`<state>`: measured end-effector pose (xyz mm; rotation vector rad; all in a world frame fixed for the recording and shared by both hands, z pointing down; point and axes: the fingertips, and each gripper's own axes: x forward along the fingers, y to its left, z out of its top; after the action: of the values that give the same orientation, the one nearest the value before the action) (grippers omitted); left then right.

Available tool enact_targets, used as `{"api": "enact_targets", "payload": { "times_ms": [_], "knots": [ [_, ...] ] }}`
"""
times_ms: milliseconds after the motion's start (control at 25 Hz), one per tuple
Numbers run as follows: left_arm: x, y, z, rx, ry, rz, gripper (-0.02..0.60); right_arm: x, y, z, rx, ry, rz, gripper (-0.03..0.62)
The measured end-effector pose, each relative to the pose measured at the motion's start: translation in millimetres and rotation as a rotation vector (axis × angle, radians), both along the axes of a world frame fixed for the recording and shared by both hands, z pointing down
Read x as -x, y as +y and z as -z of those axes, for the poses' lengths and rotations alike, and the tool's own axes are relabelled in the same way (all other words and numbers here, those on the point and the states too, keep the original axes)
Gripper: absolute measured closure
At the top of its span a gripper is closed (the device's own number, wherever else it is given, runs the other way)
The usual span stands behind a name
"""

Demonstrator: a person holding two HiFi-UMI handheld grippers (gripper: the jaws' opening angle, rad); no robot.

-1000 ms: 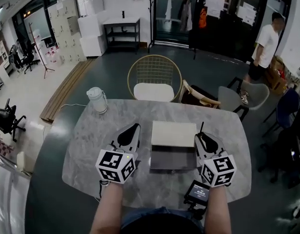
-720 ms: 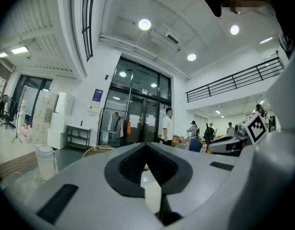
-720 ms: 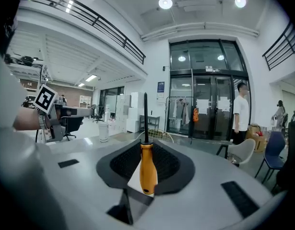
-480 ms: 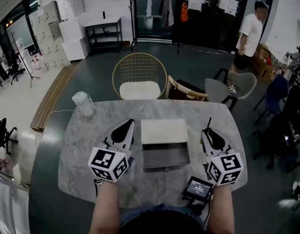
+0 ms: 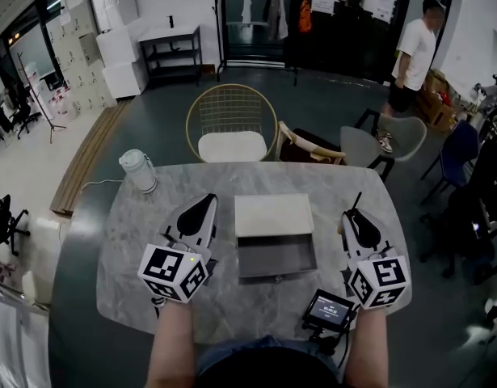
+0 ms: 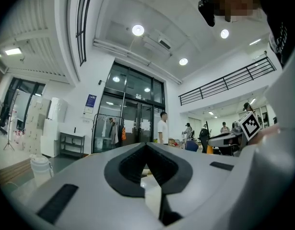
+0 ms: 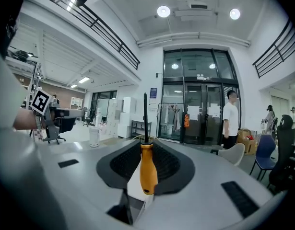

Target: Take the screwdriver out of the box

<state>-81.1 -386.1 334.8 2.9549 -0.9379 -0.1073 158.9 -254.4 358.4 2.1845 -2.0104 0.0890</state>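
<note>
The box (image 5: 273,214) lies mid-table, a white lid at the back and a grey open tray (image 5: 276,256) in front. My right gripper (image 5: 350,216) is to its right, above the marble table (image 5: 135,241), shut on the screwdriver. The orange handle (image 7: 147,169) sits between the pads and the black shaft (image 7: 145,114) points straight out past the tips; the shaft (image 5: 356,201) also shows in the head view. My left gripper (image 5: 207,200) hovers left of the box. Its jaws meet at the tips (image 6: 146,144), with nothing between them.
A white jug (image 5: 138,170) stands at the table's far left. A small screen device (image 5: 327,310) sits at the near edge beside my right hand. A gold wire chair (image 5: 231,126) and grey chairs stand behind the table. A person (image 5: 410,53) stands far back right.
My right gripper has drawn away to the right of the box with the screwdriver in it and risen slightly. The left gripper has hardly moved.
</note>
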Motion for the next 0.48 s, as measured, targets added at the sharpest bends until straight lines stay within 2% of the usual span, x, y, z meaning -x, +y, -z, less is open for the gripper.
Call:
{"api": "enact_targets", "payload": {
  "times_ms": [480],
  "knots": [
    [-1.1, 3.7, -3.6, 0.002, -0.009, 0.001, 0.569, 5.8, -2.5, -4.0, 0.005, 0.007, 0.014, 0.502]
  ]
}}
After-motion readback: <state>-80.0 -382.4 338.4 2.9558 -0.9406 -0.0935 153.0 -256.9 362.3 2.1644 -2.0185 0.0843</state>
